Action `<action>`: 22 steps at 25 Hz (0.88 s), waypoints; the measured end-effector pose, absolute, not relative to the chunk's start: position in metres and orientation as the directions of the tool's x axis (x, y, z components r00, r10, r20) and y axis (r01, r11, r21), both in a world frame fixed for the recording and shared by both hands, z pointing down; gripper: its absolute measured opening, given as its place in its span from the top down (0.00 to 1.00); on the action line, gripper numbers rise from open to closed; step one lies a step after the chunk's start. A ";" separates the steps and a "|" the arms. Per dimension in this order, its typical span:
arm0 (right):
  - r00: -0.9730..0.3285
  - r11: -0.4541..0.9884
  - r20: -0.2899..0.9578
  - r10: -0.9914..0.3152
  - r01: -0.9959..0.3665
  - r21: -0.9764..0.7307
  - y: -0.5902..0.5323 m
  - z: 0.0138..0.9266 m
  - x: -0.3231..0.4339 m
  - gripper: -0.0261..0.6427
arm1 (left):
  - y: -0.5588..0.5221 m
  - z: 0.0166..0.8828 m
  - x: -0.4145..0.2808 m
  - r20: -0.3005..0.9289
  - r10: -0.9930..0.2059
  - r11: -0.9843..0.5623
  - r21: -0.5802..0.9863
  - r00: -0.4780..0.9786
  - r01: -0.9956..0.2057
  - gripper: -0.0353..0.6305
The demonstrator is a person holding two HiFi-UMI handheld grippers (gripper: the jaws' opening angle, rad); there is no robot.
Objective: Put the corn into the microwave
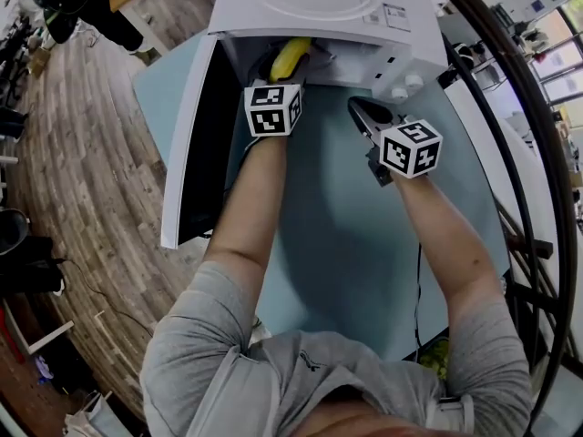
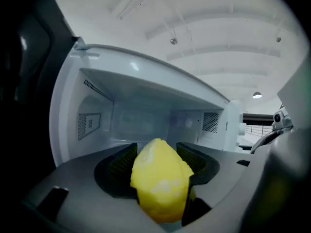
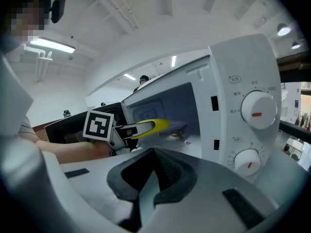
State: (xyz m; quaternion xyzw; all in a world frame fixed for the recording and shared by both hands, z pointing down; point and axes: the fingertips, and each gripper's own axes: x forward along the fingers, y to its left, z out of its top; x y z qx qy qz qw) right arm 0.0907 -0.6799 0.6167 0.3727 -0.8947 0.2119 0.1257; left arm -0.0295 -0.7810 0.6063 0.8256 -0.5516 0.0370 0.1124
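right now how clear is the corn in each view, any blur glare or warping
Left gripper view: corn looms close, soft and washed out. Right gripper view: it is small but crisp, the near jaws soft. Head view: fisheye bends the microwave edges.

Nothing legible. Print beside the dials of the microwave and on its top sticker is too fine to read.
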 end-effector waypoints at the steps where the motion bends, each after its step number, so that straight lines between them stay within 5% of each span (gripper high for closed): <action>1: -0.689 0.630 0.384 -0.615 -0.722 -0.285 -0.682 0.619 0.093 0.94 | -0.787 0.609 -0.030 0.195 -0.906 -0.357 0.132 0.377 -0.925 0.55; 22: -0.683 0.625 0.395 -0.615 -0.727 -0.285 -0.697 0.644 0.099 0.94 | -0.835 0.648 -0.021 0.349 -0.889 -0.345 -0.090 0.295 -0.934 0.55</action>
